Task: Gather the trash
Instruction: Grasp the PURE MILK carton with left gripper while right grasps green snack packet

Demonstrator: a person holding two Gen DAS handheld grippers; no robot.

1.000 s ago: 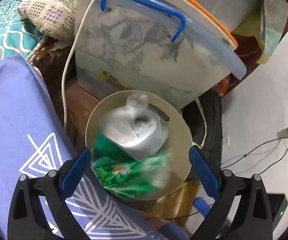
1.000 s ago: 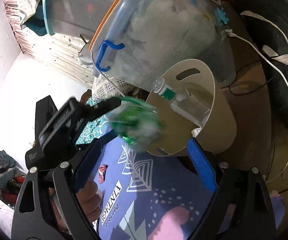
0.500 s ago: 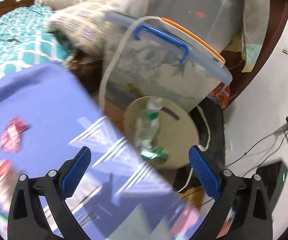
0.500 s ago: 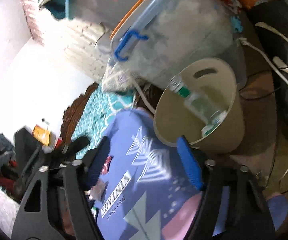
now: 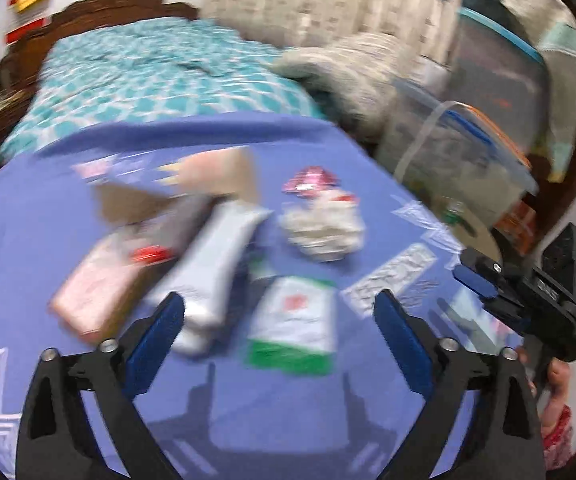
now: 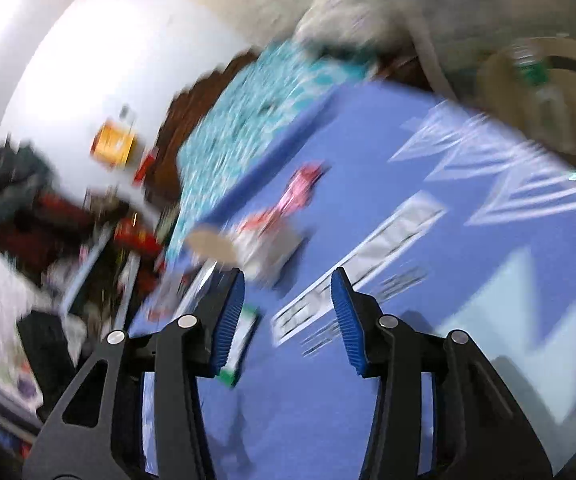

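On the purple cloth (image 5: 28, 240), trash lies left to right: pink packet (image 5: 96, 288), white tube (image 5: 216, 264), green-edged packet (image 5: 293, 328), crumpled wrapper (image 5: 321, 228). The left gripper (image 5: 280, 344) hovers empty, jaws spread and just narrowing; the right gripper (image 6: 288, 316), half-spread and empty, has been closing. Likely step: choosing the next piece, which calls for descending squarely over it, then carrying it to the beige bin (image 6: 547, 92) at far right.

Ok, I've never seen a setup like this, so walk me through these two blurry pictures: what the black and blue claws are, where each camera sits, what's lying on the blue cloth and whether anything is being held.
There is no robot here: a person carries a hand-held gripper in each hand, each with a camera looking forward along its two blue-padded jaws. One picture comes from the left gripper, the other from the right gripper.

The blur comes from fast movement. On the blue cloth lies trash: a white tube, a green and white packet, crumpled paper, a red wrapper and a pink packet. The beige bin beside the cloth already holds a bottle.

Both grippers are empty. The left stands wide; the right's jaws have just been closing, with nothing between them.
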